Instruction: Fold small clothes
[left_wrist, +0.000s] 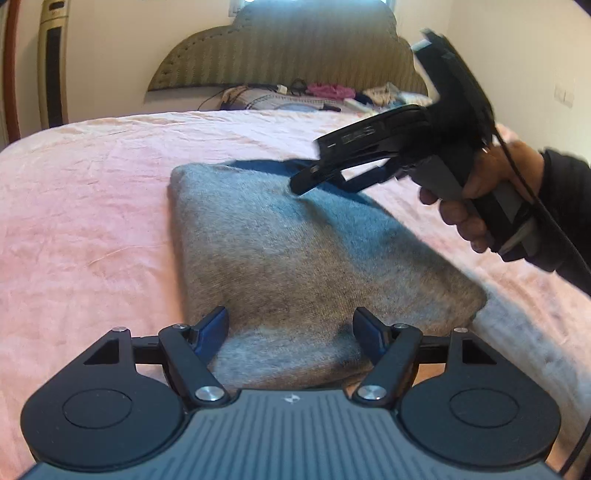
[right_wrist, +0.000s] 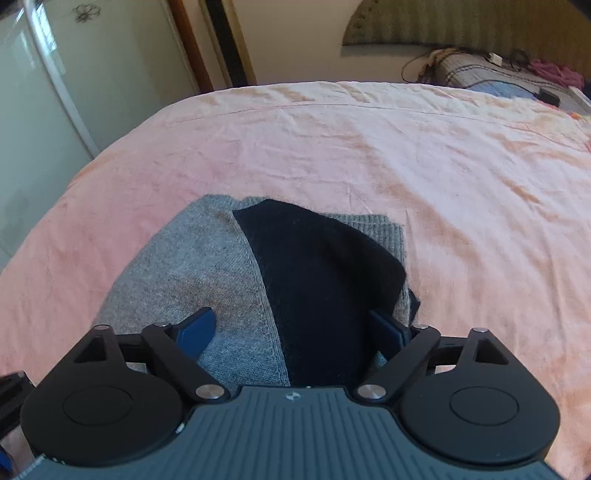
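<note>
Home bedroom: pink bedsheet (left_wrist: 92, 192), padded headboard (left_wrist: 295, 51), wardrobe (right_wrist: 74, 74)

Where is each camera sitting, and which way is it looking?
Left wrist: sits on the left tool, looking along the folded grey knitted sweater toward the padded headboard; shows the right tool and right hand.
Right wrist: sits on the right tool, looking down across the sweater's black panel; only its fingers show.
Shared: sweater, pink bedsheet, headboard.

Grey knit garment (right_wrist: 207, 266) with a dark navy panel (right_wrist: 317, 266); pale pink, crinkled bed sheet (left_wrist: 92, 206); olive, vertically striped headboard (left_wrist: 295, 48); black left tool (left_wrist: 291, 332) and right tool (right_wrist: 291, 332) with blue pads (right_wrist: 195, 332); magenta cloth (left_wrist: 327, 88) beside the headboard.
</note>
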